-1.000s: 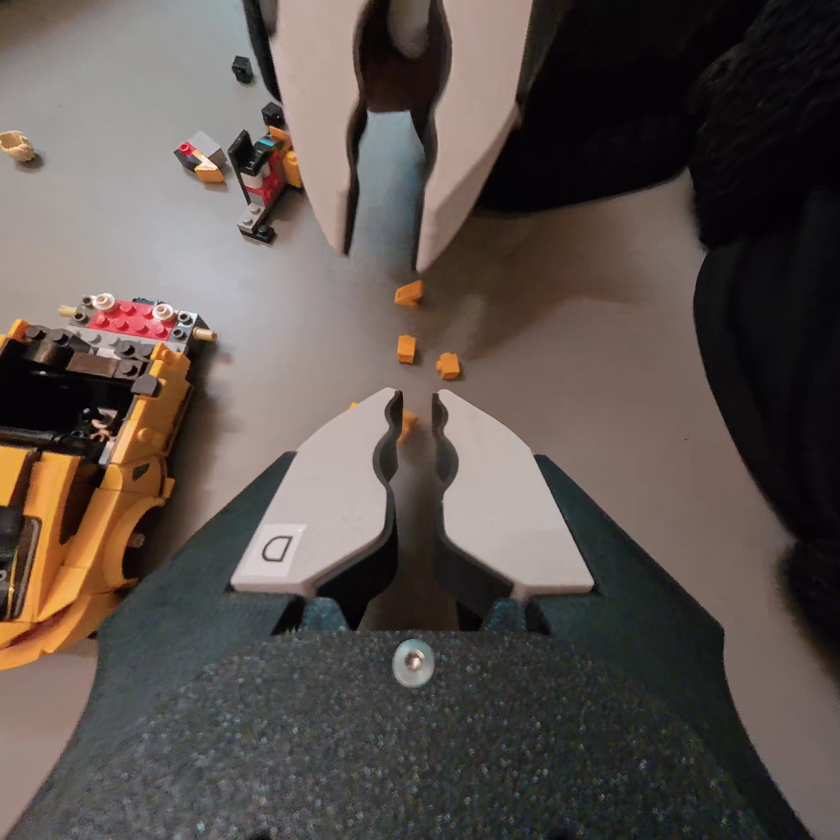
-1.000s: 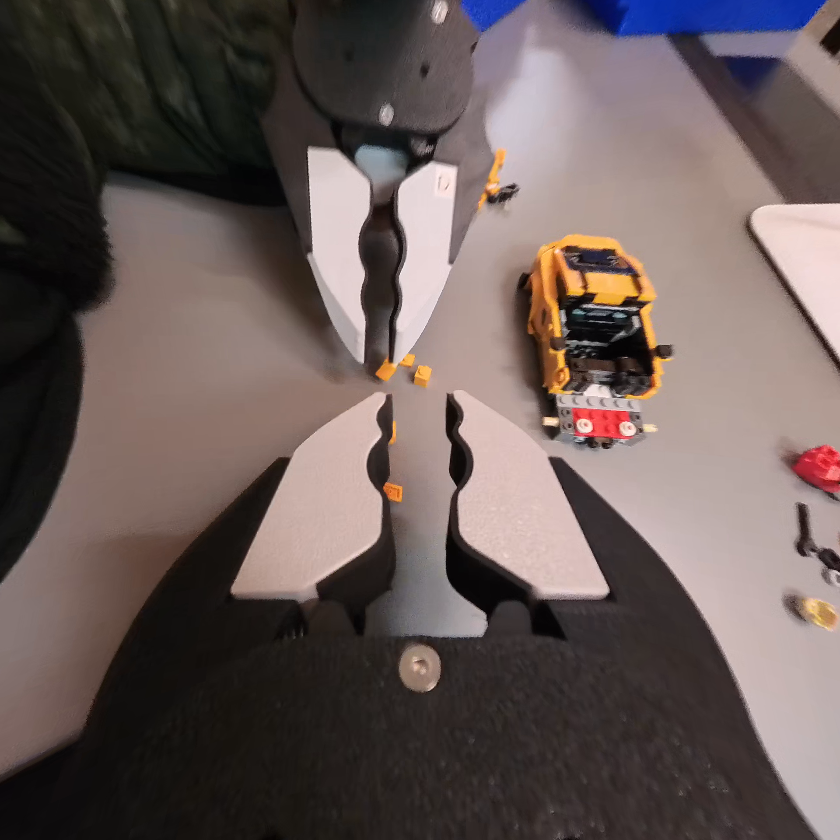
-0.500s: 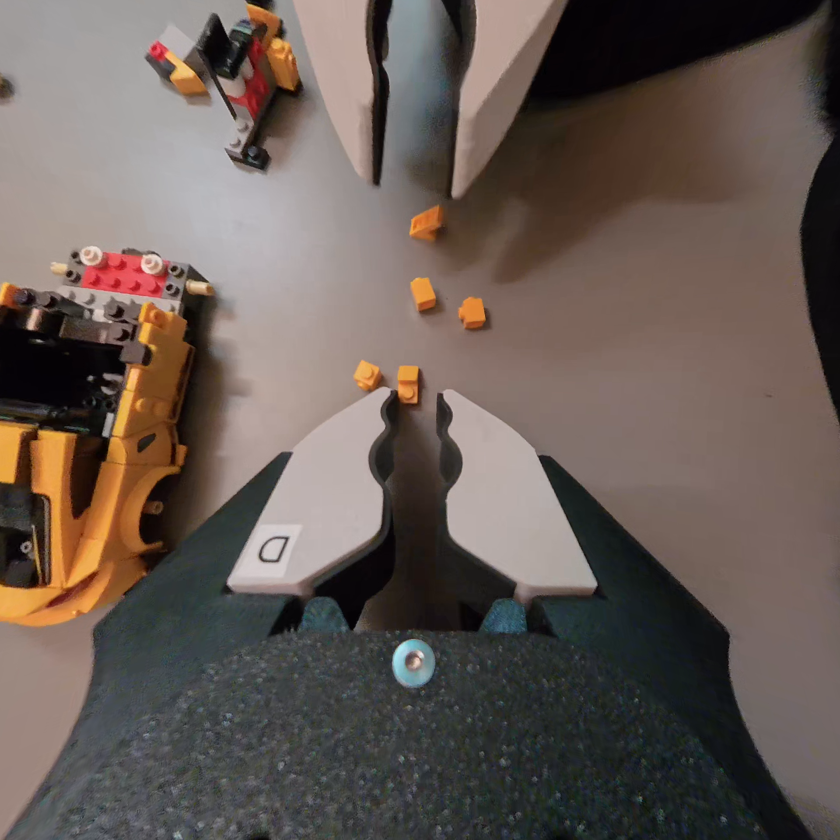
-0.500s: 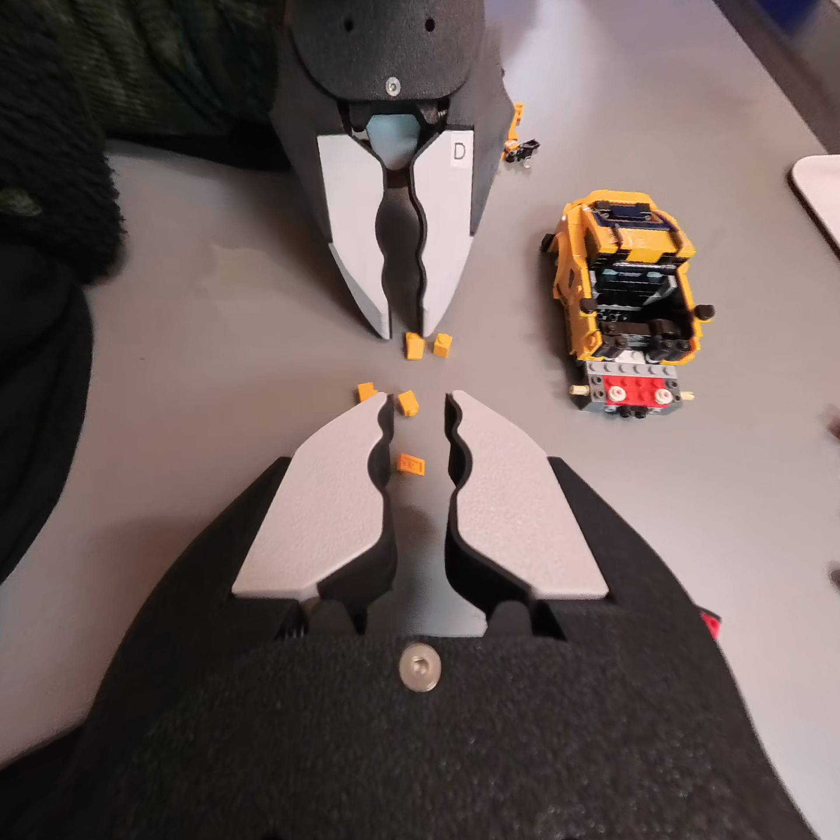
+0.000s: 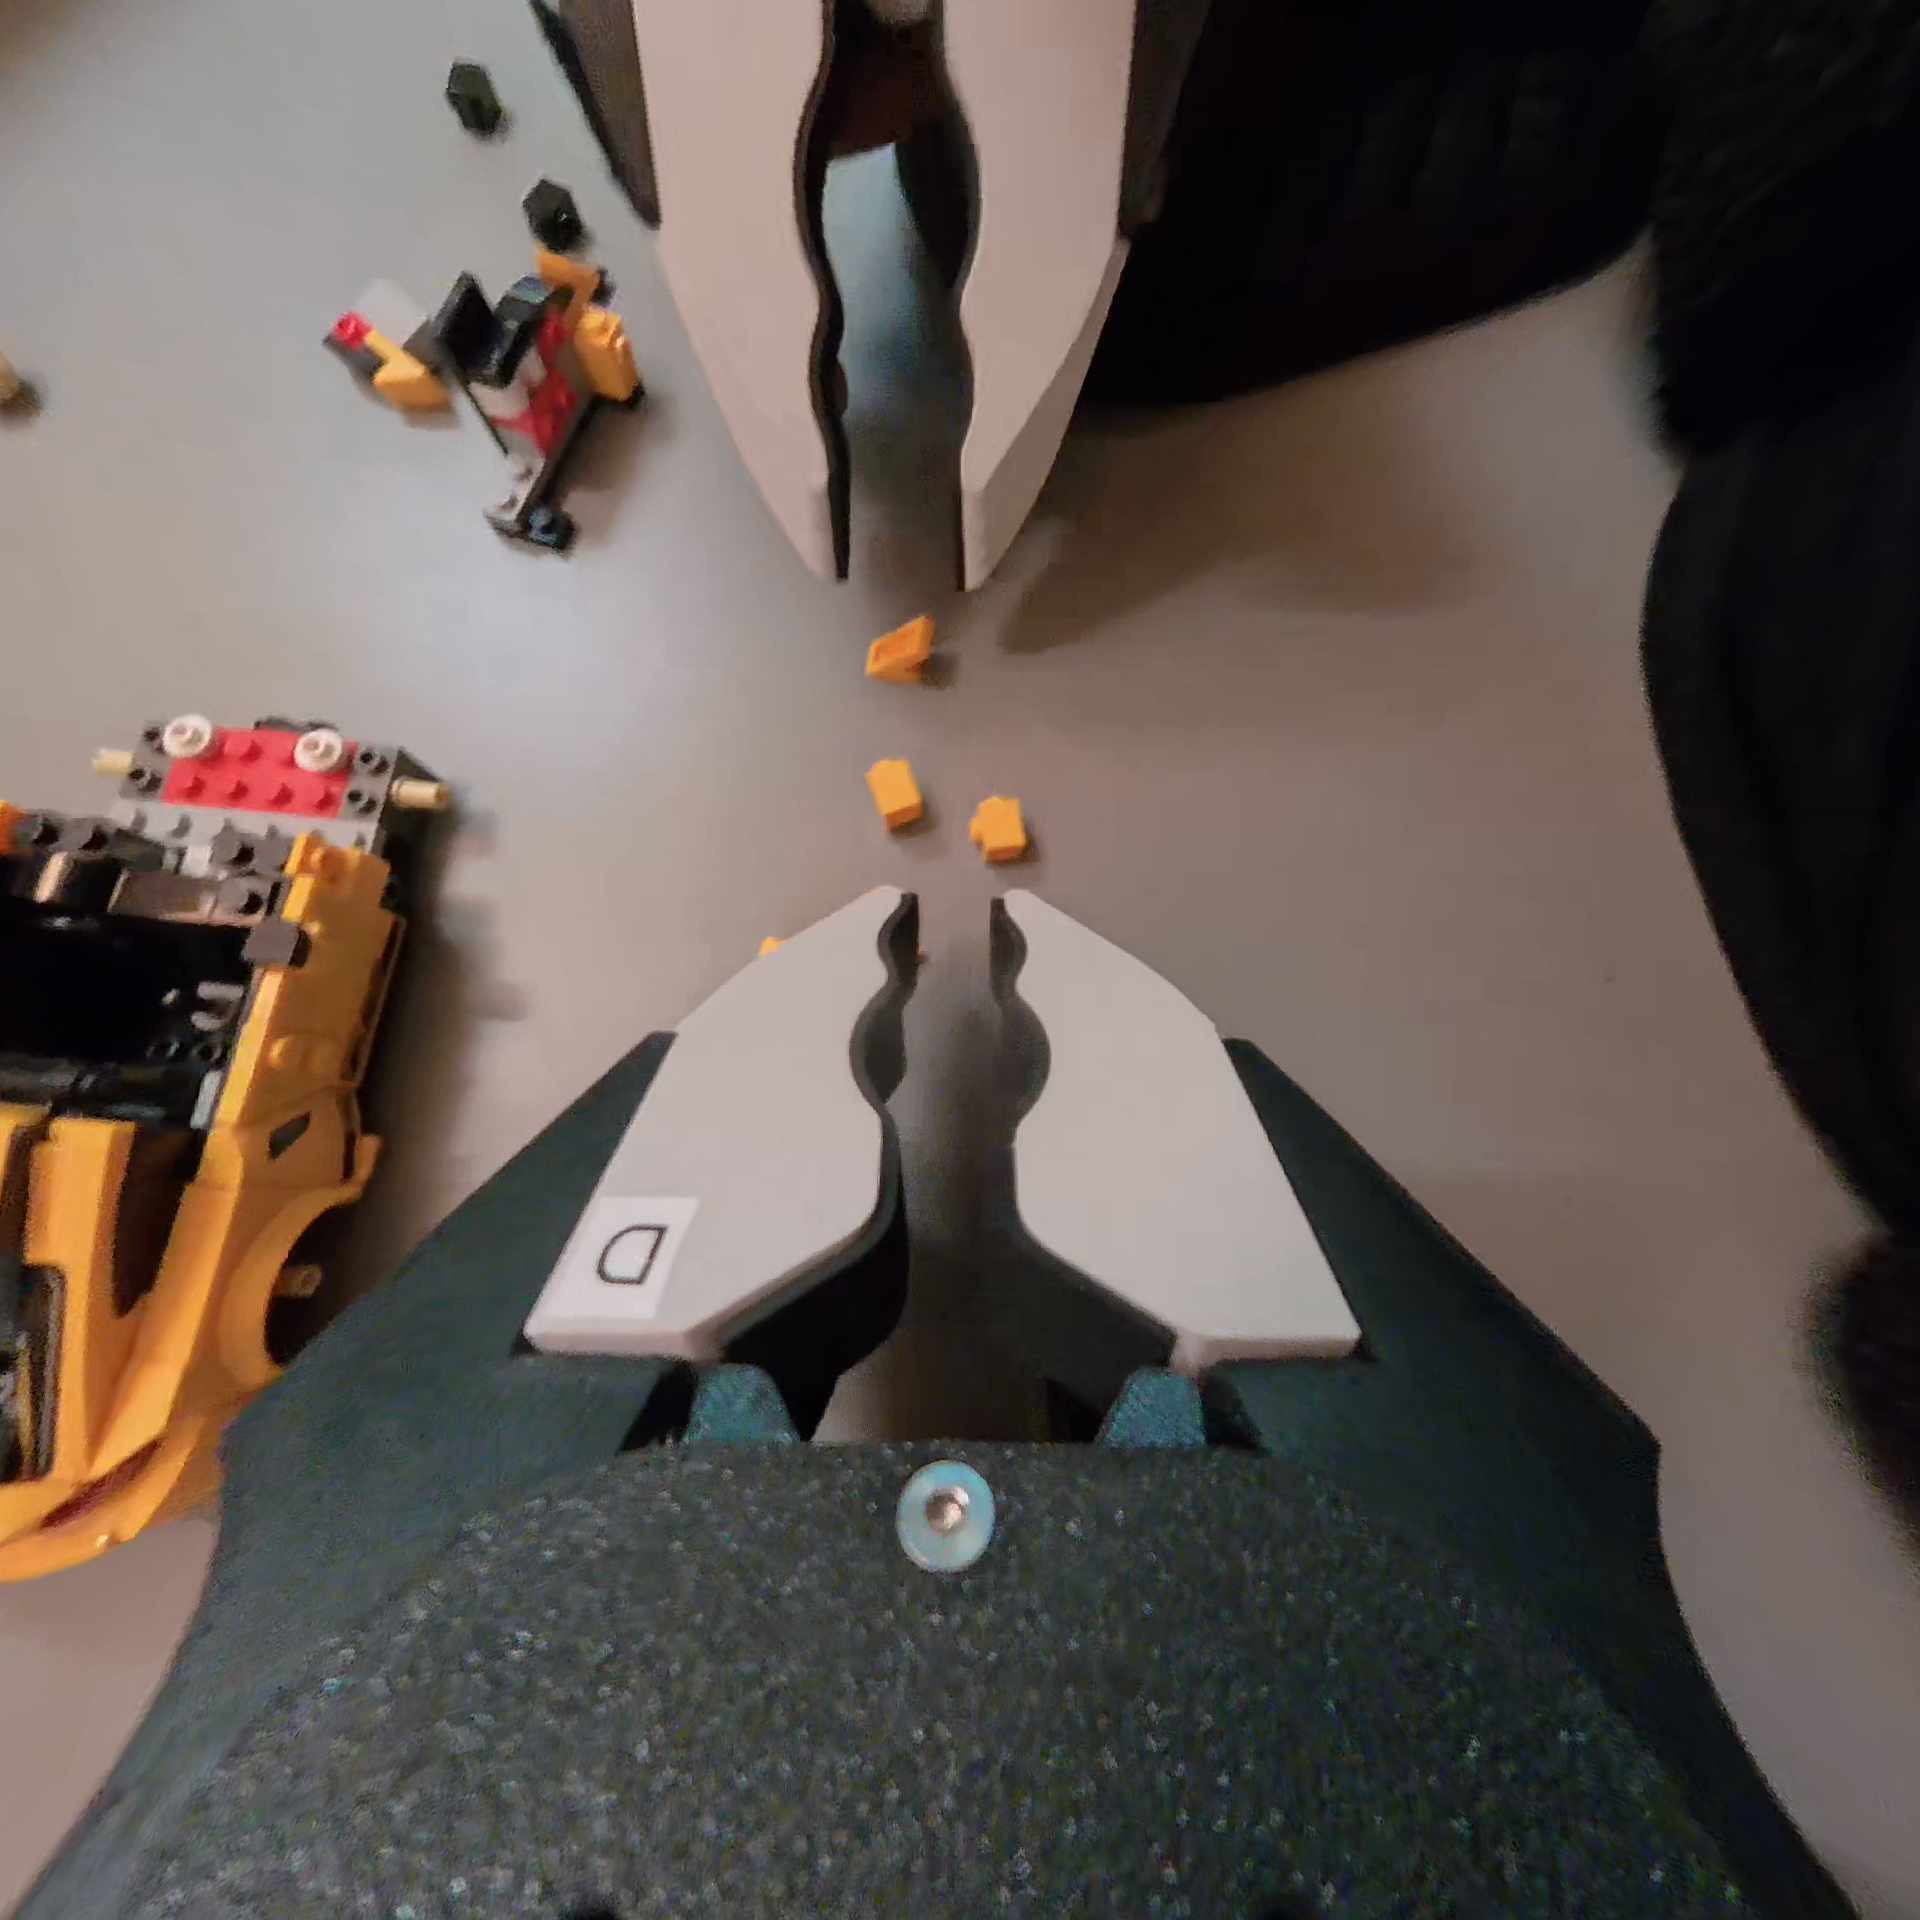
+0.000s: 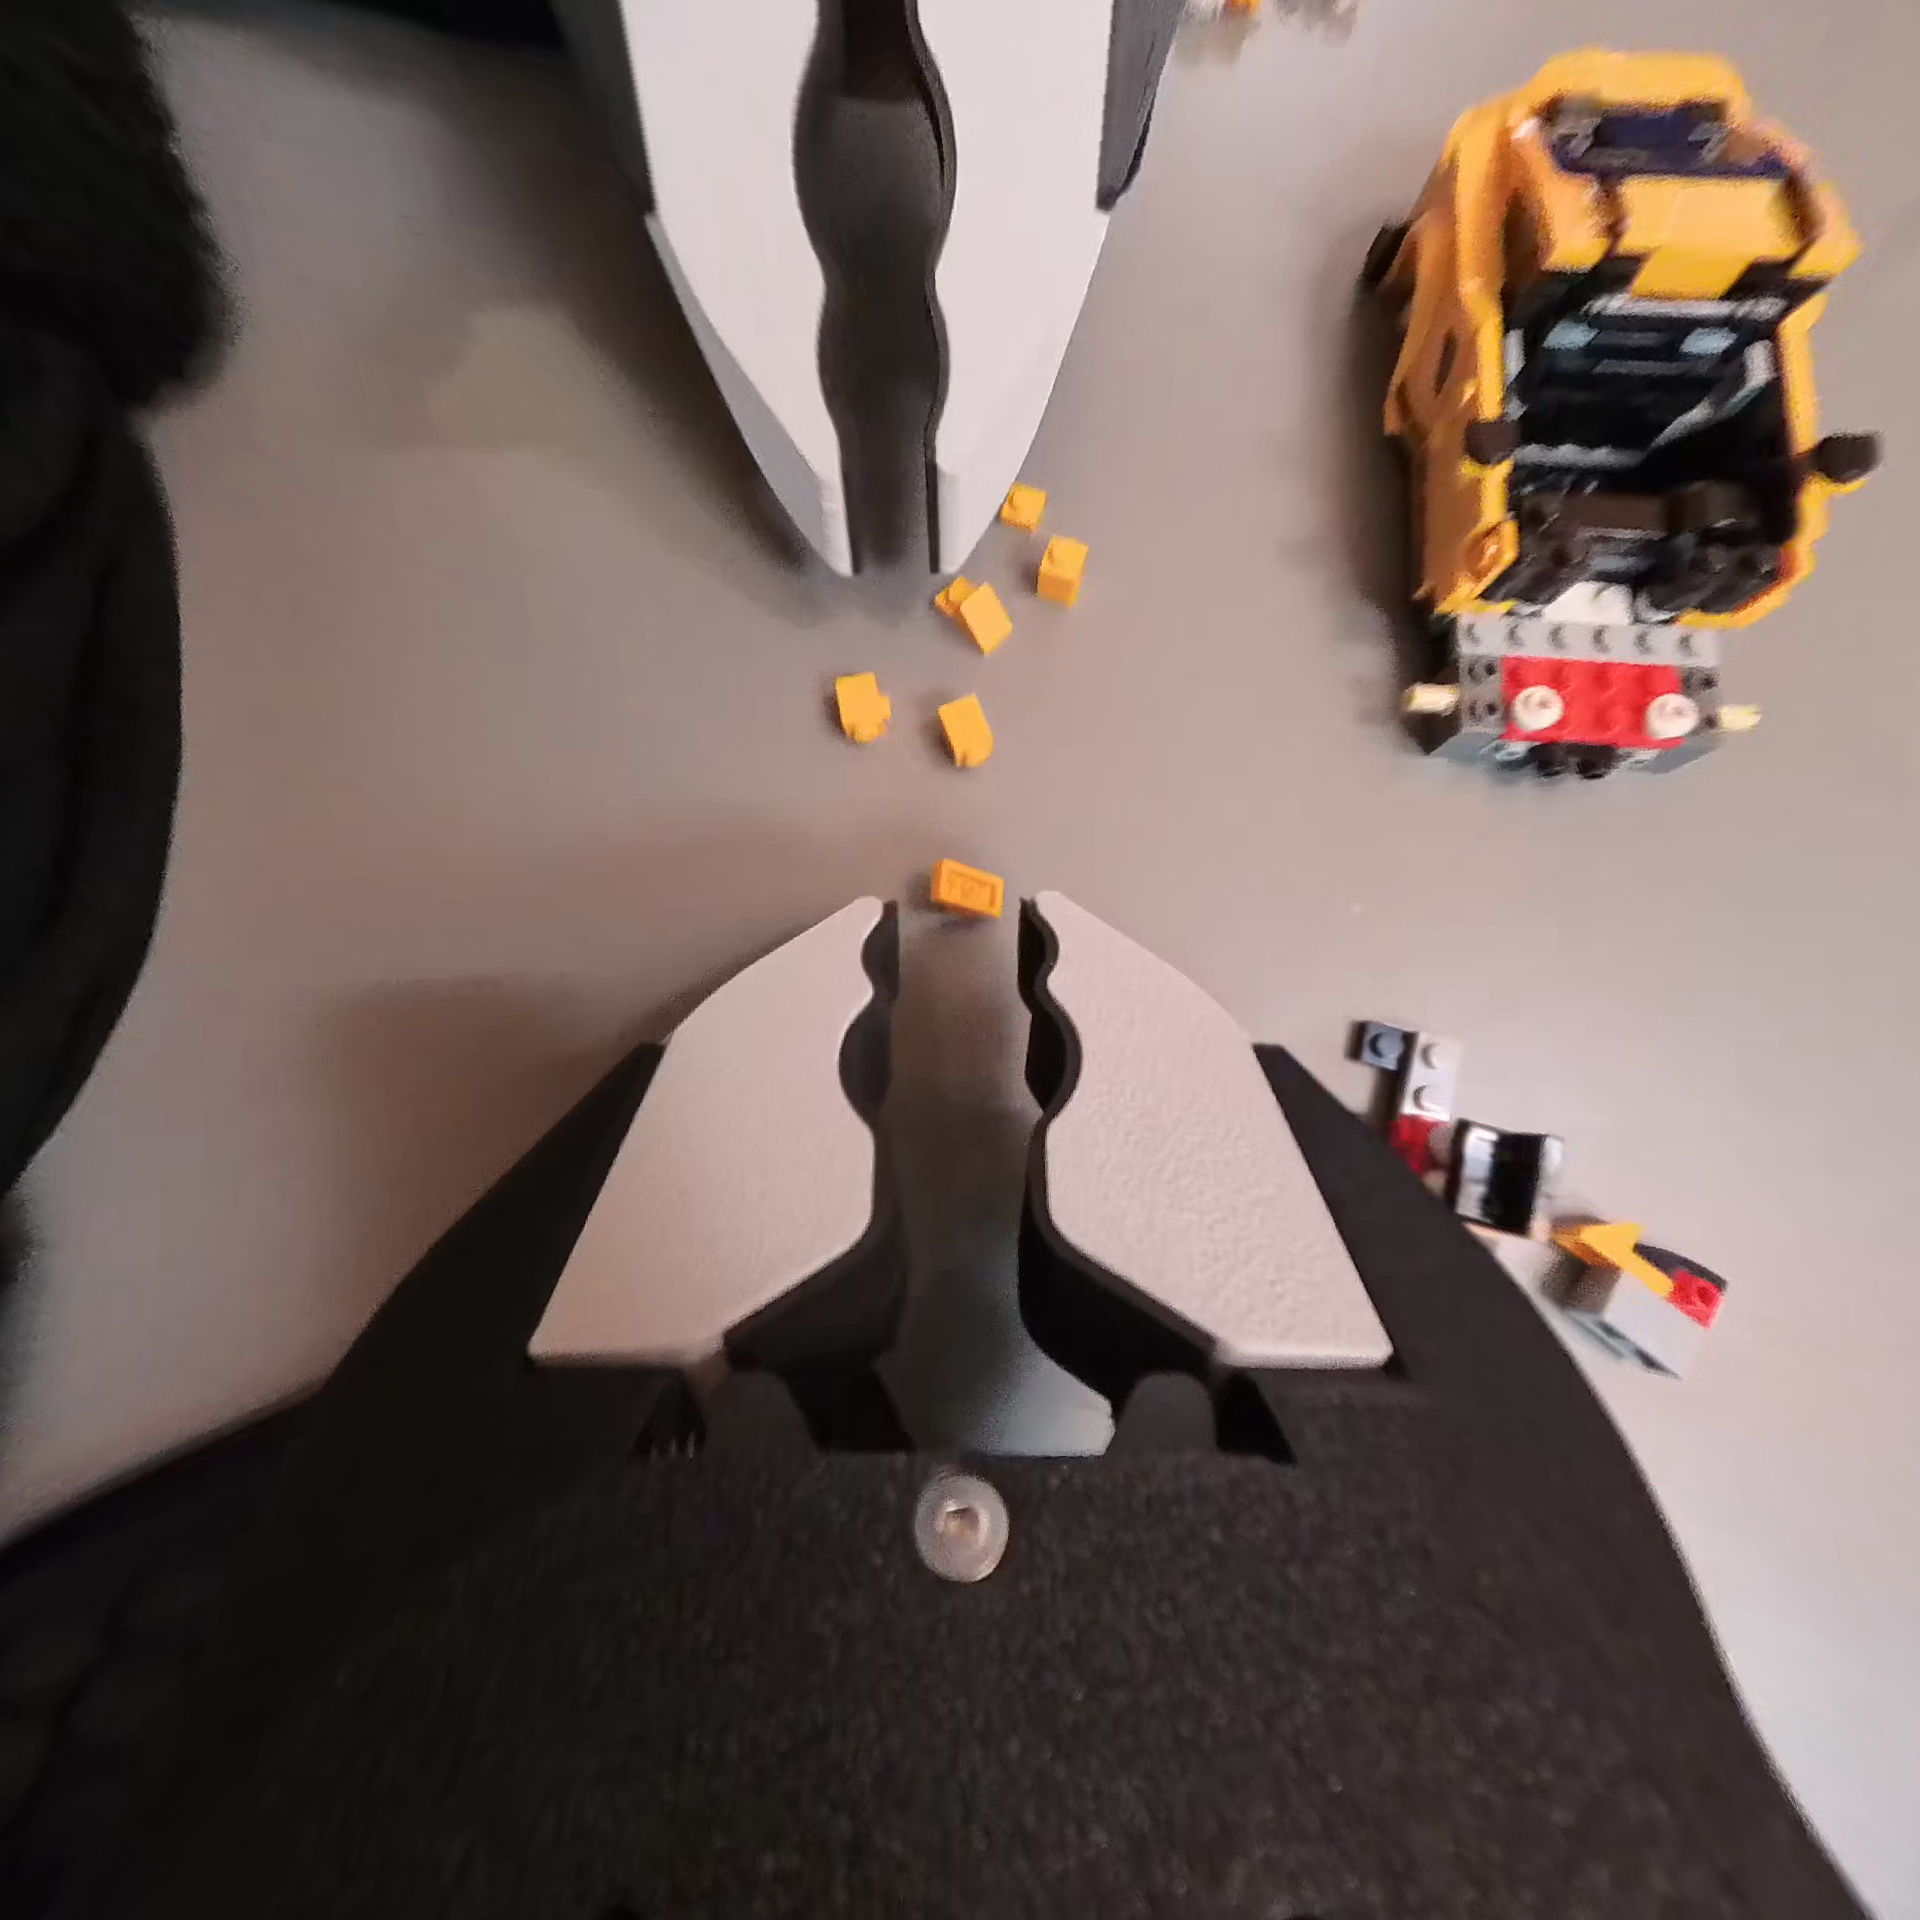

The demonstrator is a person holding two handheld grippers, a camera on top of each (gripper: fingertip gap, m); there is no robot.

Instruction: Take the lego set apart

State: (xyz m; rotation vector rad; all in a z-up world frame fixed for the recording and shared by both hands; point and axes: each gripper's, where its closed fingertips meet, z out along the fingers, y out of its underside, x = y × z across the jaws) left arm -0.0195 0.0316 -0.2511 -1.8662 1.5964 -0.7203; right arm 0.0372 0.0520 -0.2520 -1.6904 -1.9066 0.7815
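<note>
The two grippers face each other low over the grey table [image 5: 1299, 831], tip toward tip, with a small scatter of orange bricks [image 6: 961, 727] lying on the table between them; I judge that they are placed so because this is where small parts are pulled off and dropped. The left gripper [image 5: 953, 909] has its jaws parted by a narrow gap and nothing is held between them, only a small bit of orange shows close at its tip. The right gripper [image 6: 954, 906] is also parted and empty, and one flat orange brick [image 6: 966, 889] lies on the table just in front of its tips. The yellow car [image 6: 1621, 416], the main part of the lego set, stands well apart from both grippers, on the left in the left wrist view and upper right in the right wrist view. It looks half dismantled: the top is missing, the black inside is visible, and at one end a grey plate with red bricks and two white studs is bare. A smaller loose piece [image 5: 509, 384] of black, red and grey bricks lies separate near the right gripper.
</note>
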